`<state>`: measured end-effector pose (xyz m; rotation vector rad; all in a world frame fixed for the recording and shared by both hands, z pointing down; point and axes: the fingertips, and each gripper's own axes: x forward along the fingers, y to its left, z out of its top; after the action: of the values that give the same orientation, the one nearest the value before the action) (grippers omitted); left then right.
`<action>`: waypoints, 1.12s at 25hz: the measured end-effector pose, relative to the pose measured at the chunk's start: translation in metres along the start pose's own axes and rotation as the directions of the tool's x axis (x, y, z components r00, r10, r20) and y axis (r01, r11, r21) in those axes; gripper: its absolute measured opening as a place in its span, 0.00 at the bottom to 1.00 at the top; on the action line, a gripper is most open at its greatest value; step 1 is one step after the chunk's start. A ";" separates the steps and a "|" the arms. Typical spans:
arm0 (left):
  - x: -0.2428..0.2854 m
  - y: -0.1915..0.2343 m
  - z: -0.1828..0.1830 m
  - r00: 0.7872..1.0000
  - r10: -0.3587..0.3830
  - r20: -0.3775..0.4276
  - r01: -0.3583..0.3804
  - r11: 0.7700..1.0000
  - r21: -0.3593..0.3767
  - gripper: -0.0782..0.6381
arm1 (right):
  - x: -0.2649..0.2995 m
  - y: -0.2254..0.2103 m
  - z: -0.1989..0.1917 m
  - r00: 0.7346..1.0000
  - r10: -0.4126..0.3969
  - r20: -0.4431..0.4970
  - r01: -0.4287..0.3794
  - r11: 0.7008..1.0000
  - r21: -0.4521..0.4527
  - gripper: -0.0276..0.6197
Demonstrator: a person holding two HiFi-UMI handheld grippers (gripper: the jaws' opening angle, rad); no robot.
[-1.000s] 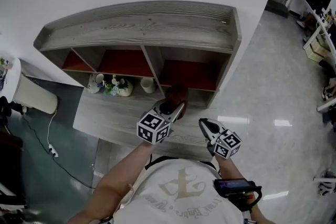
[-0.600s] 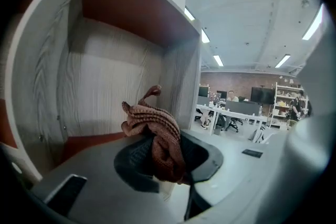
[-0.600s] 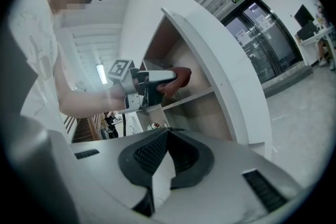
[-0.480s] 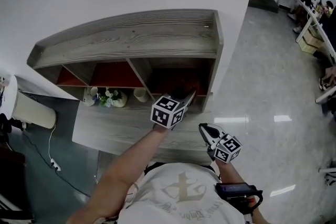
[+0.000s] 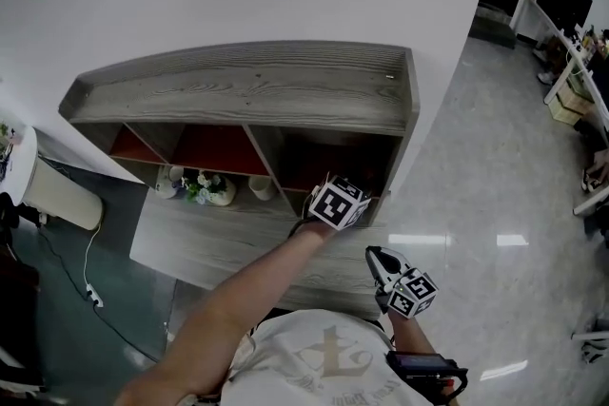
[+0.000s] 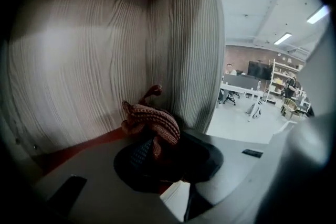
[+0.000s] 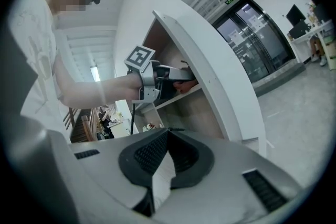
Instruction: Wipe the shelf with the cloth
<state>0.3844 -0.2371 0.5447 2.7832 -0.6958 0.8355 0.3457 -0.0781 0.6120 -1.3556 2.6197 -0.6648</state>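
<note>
The grey wooden shelf (image 5: 257,86) has red-backed compartments. My left gripper (image 6: 153,140) is shut on a crumpled reddish-brown knitted cloth (image 6: 151,119) and reaches into the right compartment (image 5: 333,155), the cloth close to its back right corner. In the head view only its marker cube (image 5: 339,203) shows at the opening; the jaws and cloth are hidden inside. In the right gripper view the cloth (image 7: 185,85) rests on the compartment floor. My right gripper (image 5: 378,255) hangs shut and empty in front of the lower ledge (image 5: 200,238).
A small vase of flowers (image 5: 211,188) and a white cup (image 5: 263,187) stand in the middle compartment. A white appliance (image 5: 63,185) and a cable lie at the left. Glossy floor (image 5: 495,204) stretches right, with desks far off.
My left gripper has pushed forward and to the right, carrying the cloth from the ledge deep into the right compartment. The right gripper has hardly moved.
</note>
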 end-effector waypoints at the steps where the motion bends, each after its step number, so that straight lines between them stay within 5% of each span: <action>1: 0.002 0.003 -0.004 1.000 0.007 -0.009 -0.007 1.000 -0.010 0.25 | 0.001 -0.001 0.001 1.000 0.000 0.002 0.000 1.000 0.001 0.05; 8: -0.015 0.045 -0.021 0.987 0.138 -0.084 -0.146 0.984 -0.099 0.24 | 0.012 -0.002 -0.003 1.000 0.024 -0.013 -0.024 1.000 0.005 0.05; 18: -0.048 0.108 -0.045 0.930 0.344 -0.134 -0.365 0.910 -0.197 0.24 | 0.024 0.005 -0.009 0.997 0.064 -0.041 -0.064 0.998 0.006 0.05; 28: -0.069 0.111 -0.060 0.910 0.395 -0.123 -0.414 0.861 -0.295 0.24 | 0.028 0.009 -0.011 0.996 0.078 -0.047 -0.078 0.997 0.008 0.05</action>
<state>0.2520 -0.2920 0.5575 2.3478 -1.3096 0.7803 0.3195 -0.0921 0.6210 -1.2436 2.6895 -0.7010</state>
